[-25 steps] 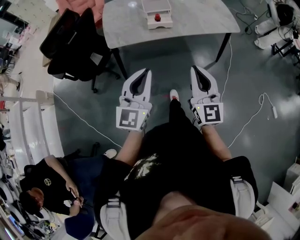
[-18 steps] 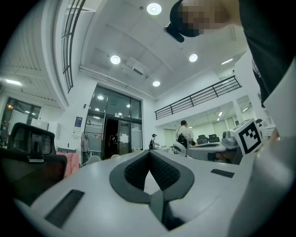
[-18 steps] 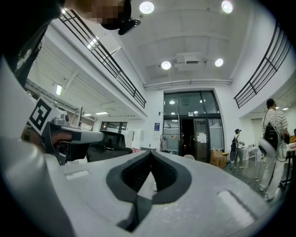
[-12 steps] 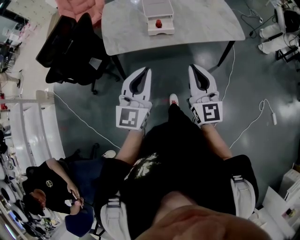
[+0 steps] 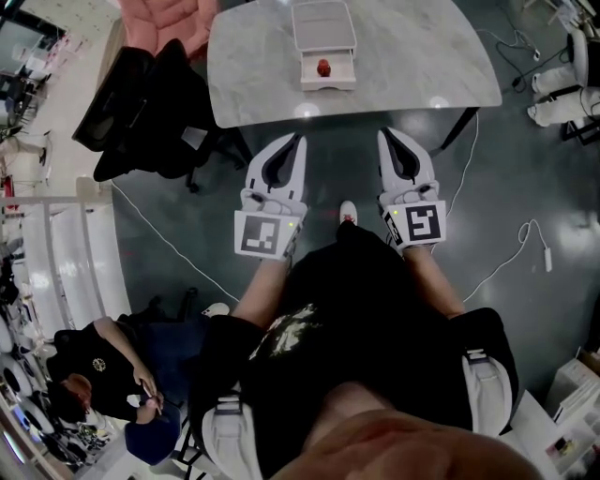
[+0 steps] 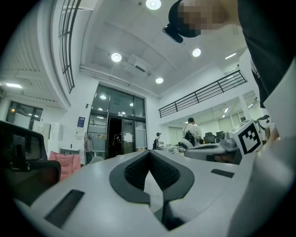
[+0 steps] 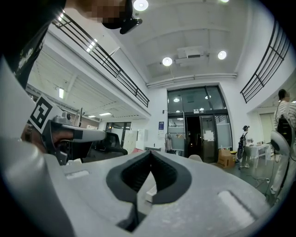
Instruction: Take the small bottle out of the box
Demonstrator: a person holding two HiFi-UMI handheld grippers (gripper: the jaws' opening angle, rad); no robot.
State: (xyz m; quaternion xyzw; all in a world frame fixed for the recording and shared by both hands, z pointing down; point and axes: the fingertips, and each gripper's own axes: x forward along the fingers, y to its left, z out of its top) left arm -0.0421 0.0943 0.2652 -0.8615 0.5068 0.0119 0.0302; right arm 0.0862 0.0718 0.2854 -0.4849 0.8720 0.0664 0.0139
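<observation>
A white box (image 5: pixel 323 26) stands at the far side of the marble table (image 5: pixel 412 56), its low drawer pulled out toward me. The small bottle (image 5: pixel 323 67), reddish, sits in that drawer. My left gripper (image 5: pixel 298 140) and right gripper (image 5: pixel 382 134) are held level side by side over the floor, just short of the table's near edge, both pointing at it. Each one's jaws meet at the tip with nothing between them. In the left gripper view the left gripper (image 6: pixel 149 152) is shut, and so is the right gripper (image 7: pixel 150 152) in its own view. Neither of those views shows the box.
A black office chair (image 5: pixel 150 94) stands left of the table, with a pink seat (image 5: pixel 164 14) behind it. A person (image 5: pixel 103 361) sits on the floor at lower left. Cables (image 5: pixel 511 248) run over the dark floor at right. White railings (image 5: pixel 56 253) line the left side.
Both grippers have moved forward together toward the table. The table and the box have come nearer and sit lower in the head view. The jaws stayed shut.
</observation>
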